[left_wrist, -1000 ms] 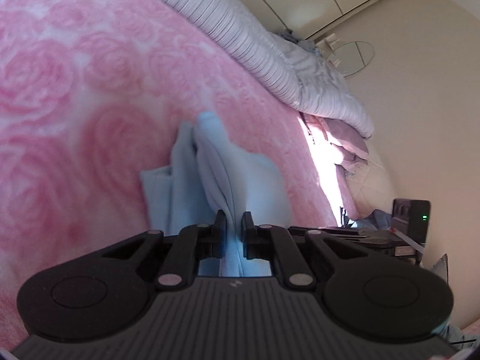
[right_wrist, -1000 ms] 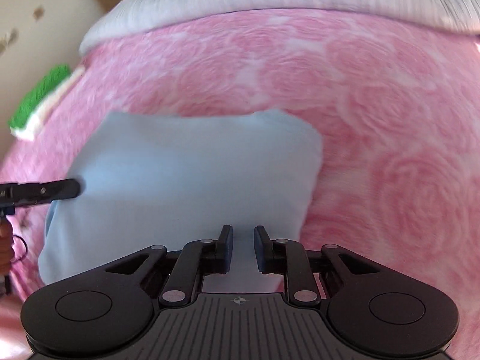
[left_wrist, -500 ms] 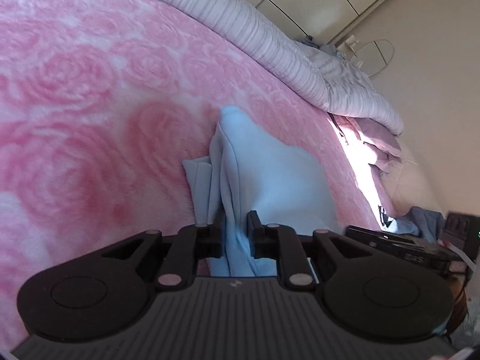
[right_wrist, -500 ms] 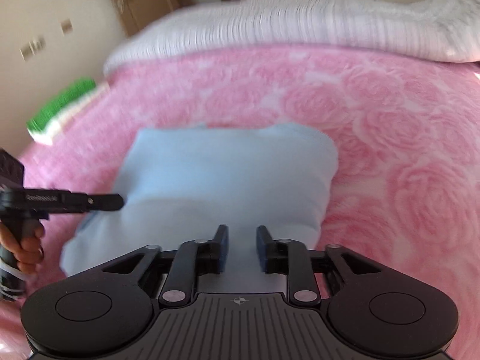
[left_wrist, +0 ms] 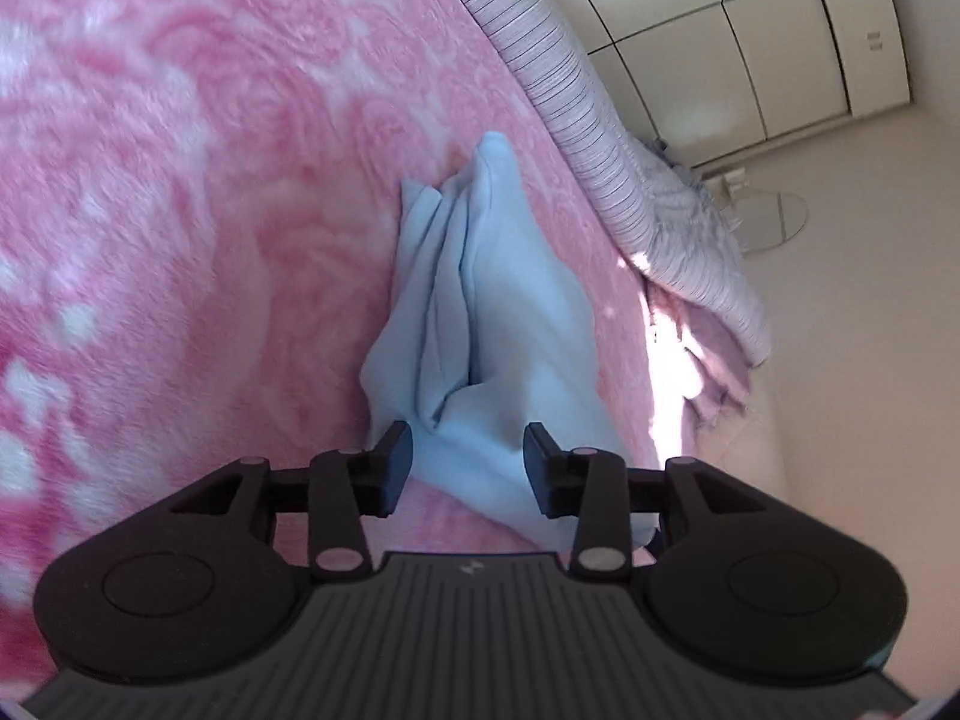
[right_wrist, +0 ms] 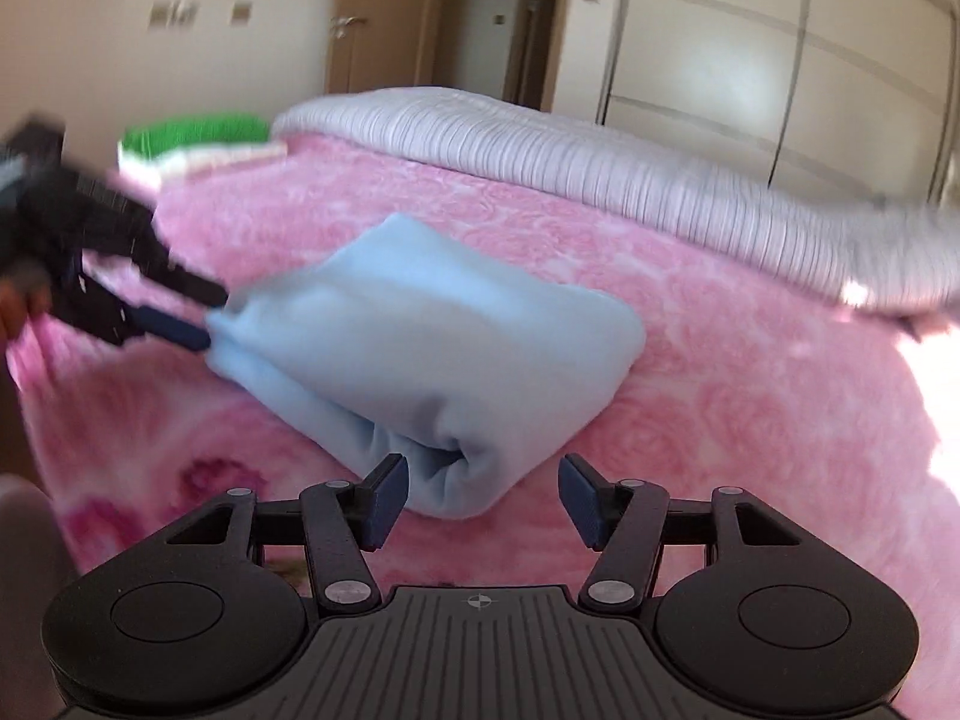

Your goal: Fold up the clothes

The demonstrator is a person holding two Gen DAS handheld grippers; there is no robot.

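Observation:
A light blue garment lies folded into a thick bundle on the pink rose blanket. My right gripper is open, its jaws on either side of the bundle's near corner without gripping it. My left gripper is open at the garment's near edge, the cloth between its jaws. In the right wrist view the left gripper is at the bundle's left end, blurred, its fingers apart.
A striped grey duvet roll runs along the far side of the bed. A green and white object lies at the far left corner. Wardrobe doors and a brown door stand behind. The bed edge is sunlit.
Both grippers have opened and let go of the garment. The bundle has dropped onto the blanket. Both grippers have pulled back and tilted up, showing more of the room.

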